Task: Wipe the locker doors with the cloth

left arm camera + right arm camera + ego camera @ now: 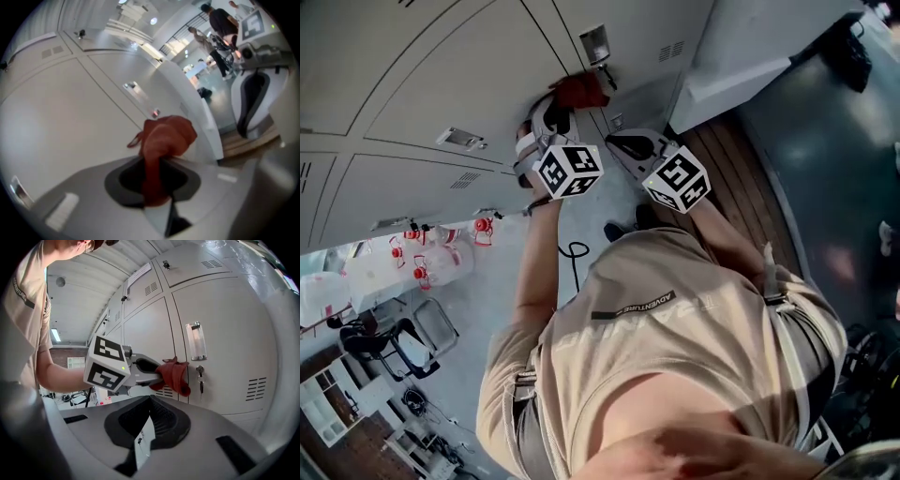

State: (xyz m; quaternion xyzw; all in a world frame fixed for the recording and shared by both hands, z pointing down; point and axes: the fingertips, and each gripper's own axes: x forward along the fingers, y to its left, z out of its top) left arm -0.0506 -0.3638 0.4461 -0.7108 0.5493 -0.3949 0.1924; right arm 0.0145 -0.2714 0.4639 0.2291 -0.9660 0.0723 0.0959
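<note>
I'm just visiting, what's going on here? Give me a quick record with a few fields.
Left gripper: shut on the red cloth
Right gripper: shut, nothing between its jaws
Cloth position: at a grey locker door, beside its key
Contact with door: cannot tell

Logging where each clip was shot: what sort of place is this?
Likely a locker area beside an open workspace: rows of grey lockers, slotted vents and a key in one door, with chairs further off.
</note>
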